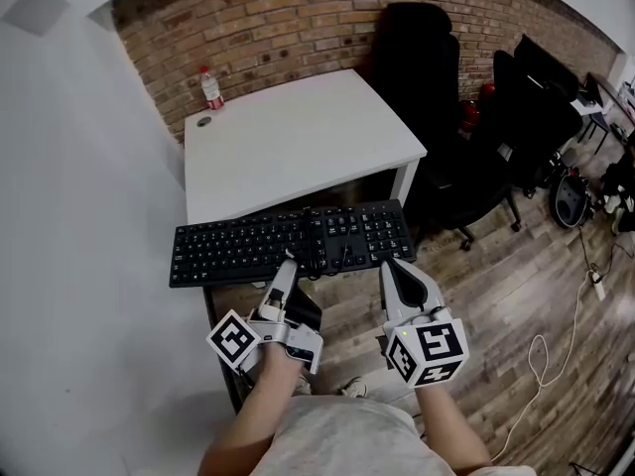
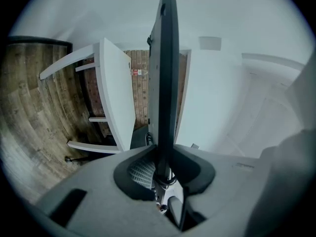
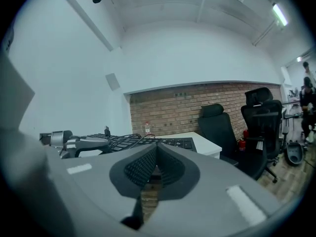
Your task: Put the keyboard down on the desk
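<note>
We hold keyboard (image 1: pixel 248 246) in left gripper (image 1: pixel 287 269): fingers clamped on its near long edge, about mid-length. Right gripper (image 1: pixel 394 269) empty, fingers pressed together, just beside keyboard's right part. Keyboard's long axis runs left-right, parallel to near edge of desk (image 1: pixel 298 137). Far edge at desk's near edge; whether it touches, we cannot tell. Desk lies ahead of fingers. We judge next move forward then down, left hand carrying.

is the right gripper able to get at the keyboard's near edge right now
Probably yes: the right gripper sits just off the near edge of the keyboard, nothing between, but its jaws are shut and must open first.
</note>
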Demonstrator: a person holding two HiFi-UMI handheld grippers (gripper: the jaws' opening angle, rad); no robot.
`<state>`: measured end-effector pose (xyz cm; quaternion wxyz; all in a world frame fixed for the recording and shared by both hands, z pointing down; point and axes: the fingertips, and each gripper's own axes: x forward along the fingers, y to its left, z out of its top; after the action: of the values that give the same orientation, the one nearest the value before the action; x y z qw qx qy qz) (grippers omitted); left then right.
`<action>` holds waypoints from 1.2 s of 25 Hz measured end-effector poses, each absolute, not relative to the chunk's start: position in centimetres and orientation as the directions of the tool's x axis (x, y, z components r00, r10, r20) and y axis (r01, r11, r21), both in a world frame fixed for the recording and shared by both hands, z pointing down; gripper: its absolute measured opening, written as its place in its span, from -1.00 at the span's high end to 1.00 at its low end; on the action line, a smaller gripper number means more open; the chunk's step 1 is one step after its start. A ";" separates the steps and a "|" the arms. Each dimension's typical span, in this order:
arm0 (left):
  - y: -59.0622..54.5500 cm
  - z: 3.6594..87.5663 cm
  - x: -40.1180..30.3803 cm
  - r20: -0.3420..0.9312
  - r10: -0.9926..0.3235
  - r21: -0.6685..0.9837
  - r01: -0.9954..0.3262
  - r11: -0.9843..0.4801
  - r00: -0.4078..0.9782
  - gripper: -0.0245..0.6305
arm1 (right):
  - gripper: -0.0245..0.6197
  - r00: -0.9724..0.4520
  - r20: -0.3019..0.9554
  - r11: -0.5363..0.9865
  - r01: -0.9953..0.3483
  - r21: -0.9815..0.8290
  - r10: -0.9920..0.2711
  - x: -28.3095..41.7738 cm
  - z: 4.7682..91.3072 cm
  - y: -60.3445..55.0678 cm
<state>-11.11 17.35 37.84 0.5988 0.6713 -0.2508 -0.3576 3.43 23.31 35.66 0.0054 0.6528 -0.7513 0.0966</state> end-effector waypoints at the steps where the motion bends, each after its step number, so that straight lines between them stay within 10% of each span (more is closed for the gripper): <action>1: 17.4 37.9 -10.8 -0.179 -0.768 0.983 0.088 -0.158 0.616 0.71 | 0.90 -0.150 0.133 0.131 -0.982 -0.139 -0.980 3.9 35.6 23.4; 30: 0.4 40.9 -4.7 -0.175 -0.787 0.985 0.115 -0.132 0.591 0.71 | 0.90 -0.183 0.182 0.163 -0.979 -0.120 -0.966 9.4 38.1 6.4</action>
<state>-4.74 0.40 40.94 0.6064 0.6541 -0.2570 -0.3720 9.38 6.44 38.12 0.0314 0.6383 -0.7619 0.1053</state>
